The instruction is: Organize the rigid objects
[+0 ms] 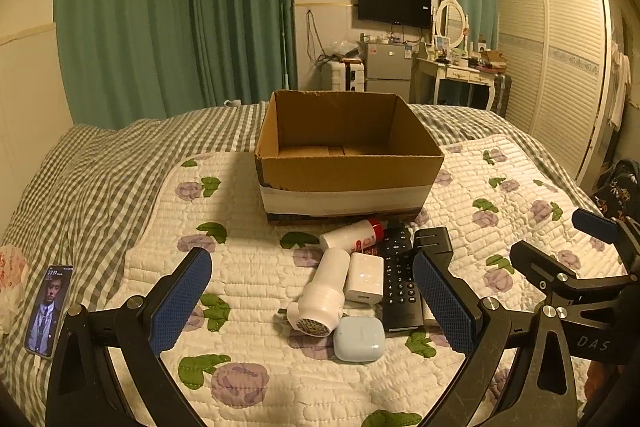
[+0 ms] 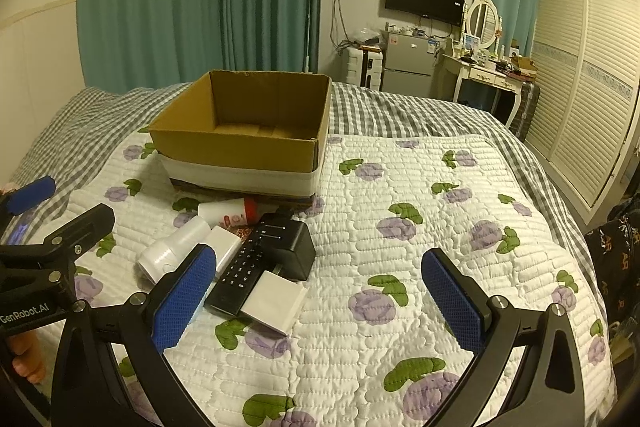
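An open, empty cardboard box [image 1: 348, 171] [image 2: 240, 147] stands on the quilted bed. In front of it lies a pile: a white bottle with a red cap [image 1: 352, 235] [image 2: 226, 213], a white cylindrical device [image 1: 322, 297] [image 2: 170, 251], a white charger block [image 1: 364, 283] [image 2: 222, 243], a black remote [image 1: 400, 287] [image 2: 242, 269], a pale blue earbud case [image 1: 359, 339], a black box [image 2: 294, 251] and a flat white box [image 2: 274, 301]. My left gripper [image 1: 312, 303] is open above the pile. My right gripper [image 2: 318, 301] is open, just right of the pile.
A phone [image 1: 49, 309] with a lit screen lies on the checked blanket [image 1: 80, 179] at the left. The floral quilt [image 2: 420, 227] stretches to the right. A wardrobe [image 2: 592, 87], dresser and fridge [image 1: 388, 67] stand beyond the bed.
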`<control>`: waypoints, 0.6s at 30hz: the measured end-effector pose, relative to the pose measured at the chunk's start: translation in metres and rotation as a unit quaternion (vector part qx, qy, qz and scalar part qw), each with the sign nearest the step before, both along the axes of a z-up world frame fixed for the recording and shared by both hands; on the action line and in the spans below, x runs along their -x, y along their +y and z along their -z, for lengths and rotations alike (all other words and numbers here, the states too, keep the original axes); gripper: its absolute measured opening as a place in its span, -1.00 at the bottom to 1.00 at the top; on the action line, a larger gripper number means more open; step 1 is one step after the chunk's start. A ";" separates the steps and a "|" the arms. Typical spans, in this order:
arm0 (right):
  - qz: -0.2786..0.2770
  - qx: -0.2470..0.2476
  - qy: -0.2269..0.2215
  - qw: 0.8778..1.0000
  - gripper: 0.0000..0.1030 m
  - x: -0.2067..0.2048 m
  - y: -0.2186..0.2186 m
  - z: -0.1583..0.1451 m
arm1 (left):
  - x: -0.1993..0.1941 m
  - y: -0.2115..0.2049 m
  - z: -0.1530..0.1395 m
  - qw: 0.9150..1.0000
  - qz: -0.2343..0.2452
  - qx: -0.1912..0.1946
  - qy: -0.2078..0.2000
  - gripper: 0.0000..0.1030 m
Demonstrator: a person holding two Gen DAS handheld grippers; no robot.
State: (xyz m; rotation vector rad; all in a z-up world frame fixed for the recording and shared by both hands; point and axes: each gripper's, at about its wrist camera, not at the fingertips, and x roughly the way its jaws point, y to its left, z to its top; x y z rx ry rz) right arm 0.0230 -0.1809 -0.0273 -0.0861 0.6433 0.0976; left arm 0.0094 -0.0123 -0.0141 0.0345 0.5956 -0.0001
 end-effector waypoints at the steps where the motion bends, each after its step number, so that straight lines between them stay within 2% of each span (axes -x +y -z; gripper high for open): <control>1: 0.000 0.000 0.000 1.000 1.00 0.000 0.000 0.000 | 0.000 0.000 0.000 1.000 0.000 0.001 0.000 0.99; 18: 0.008 0.003 0.003 1.000 1.00 -0.001 -0.005 0.001 | -0.001 -0.006 0.000 1.000 0.006 -0.001 0.004 0.99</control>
